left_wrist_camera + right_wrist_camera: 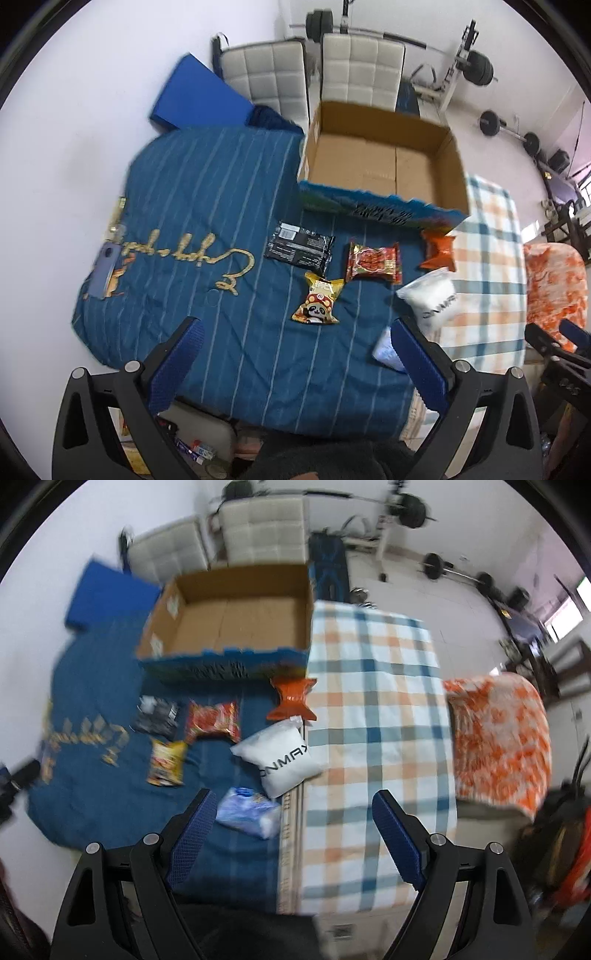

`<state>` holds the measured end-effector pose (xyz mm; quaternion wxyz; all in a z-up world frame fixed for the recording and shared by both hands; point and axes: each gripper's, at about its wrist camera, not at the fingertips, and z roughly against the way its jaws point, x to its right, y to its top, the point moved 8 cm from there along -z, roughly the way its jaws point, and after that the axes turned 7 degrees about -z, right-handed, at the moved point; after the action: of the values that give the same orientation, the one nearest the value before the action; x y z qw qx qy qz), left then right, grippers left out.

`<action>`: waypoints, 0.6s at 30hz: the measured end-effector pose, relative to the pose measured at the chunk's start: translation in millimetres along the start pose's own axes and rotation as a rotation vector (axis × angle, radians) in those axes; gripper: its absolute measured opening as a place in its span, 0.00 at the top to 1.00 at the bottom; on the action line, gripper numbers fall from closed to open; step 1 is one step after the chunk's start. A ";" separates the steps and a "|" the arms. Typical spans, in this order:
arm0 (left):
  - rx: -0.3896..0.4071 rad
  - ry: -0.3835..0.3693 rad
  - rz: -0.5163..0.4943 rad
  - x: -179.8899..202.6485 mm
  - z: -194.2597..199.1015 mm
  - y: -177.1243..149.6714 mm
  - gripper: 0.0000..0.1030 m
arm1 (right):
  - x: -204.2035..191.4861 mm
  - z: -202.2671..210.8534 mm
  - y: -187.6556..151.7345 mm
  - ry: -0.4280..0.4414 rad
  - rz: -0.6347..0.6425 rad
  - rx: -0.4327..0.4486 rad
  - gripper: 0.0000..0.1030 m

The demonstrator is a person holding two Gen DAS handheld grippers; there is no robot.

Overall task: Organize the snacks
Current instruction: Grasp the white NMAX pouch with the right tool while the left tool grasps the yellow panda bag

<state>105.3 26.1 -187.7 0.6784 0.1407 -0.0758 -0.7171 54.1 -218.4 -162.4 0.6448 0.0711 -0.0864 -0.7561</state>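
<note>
Several snack packets lie on a blue striped cloth (207, 206): a black packet (300, 248), a red one (373, 261), a yellow panda packet (318, 298), an orange one (439, 250), a white bag (433, 295) and a pale blue packet (249, 811). Behind them stands an open cardboard box (384, 162), nothing inside it. My left gripper (295, 332) hangs open above the cloth, just short of the panda packet. My right gripper (295, 805) is open too, with nothing in it, over the seam between the blue cloth and a checked cloth (376, 709); the pale blue packet lies by its left finger.
Two white padded chairs (314, 70) and a blue board (199, 99) stand behind the table. Barbells and a weight rack (465, 66) fill the back right. An orange patterned cushion (498, 738) sits to the right. A phone (105, 266) lies at the cloth's left edge.
</note>
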 end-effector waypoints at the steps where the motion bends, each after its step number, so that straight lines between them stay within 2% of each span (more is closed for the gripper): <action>1: -0.011 0.000 -0.003 -0.1 -17.5 2.6 0.00 | -0.8 -25.0 4.1 -0.021 0.031 -0.020 0.14; 5: -0.099 0.032 -0.048 2.2 -91.3 3.9 0.00 | -8.7 -116.9 13.9 -0.015 0.113 -0.115 0.14; 7: -0.162 0.025 -0.060 4.8 -133.2 -1.8 0.07 | -12.6 -159.4 15.5 -0.034 0.156 -0.169 0.14; 9: -0.224 -0.004 -0.049 7.3 -170.5 -11.1 0.13 | -18.0 -184.9 15.0 -0.047 0.203 -0.186 0.14; 13: -0.321 -0.081 -0.038 19.3 -223.9 -26.5 0.14 | -25.0 -229.6 12.4 -0.055 0.277 -0.234 0.14; 14: -0.341 -0.097 -0.039 21.9 -235.2 -29.4 0.14 | -25.1 -241.6 9.2 -0.059 0.288 -0.265 0.10; 16: -0.369 -0.102 -0.045 25.8 -252.9 -30.3 0.14 | -24.9 -255.4 6.7 -0.040 0.287 -0.299 0.05; 18: -0.389 -0.110 -0.055 30.4 -269.5 -31.5 0.14 | -25.8 -269.0 5.4 -0.014 0.281 -0.341 0.05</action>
<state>156.2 20.1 -455.8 0.6676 -0.0304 0.0313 -0.7432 122.3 -204.2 -423.5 0.7460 -0.0567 0.0293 -0.6629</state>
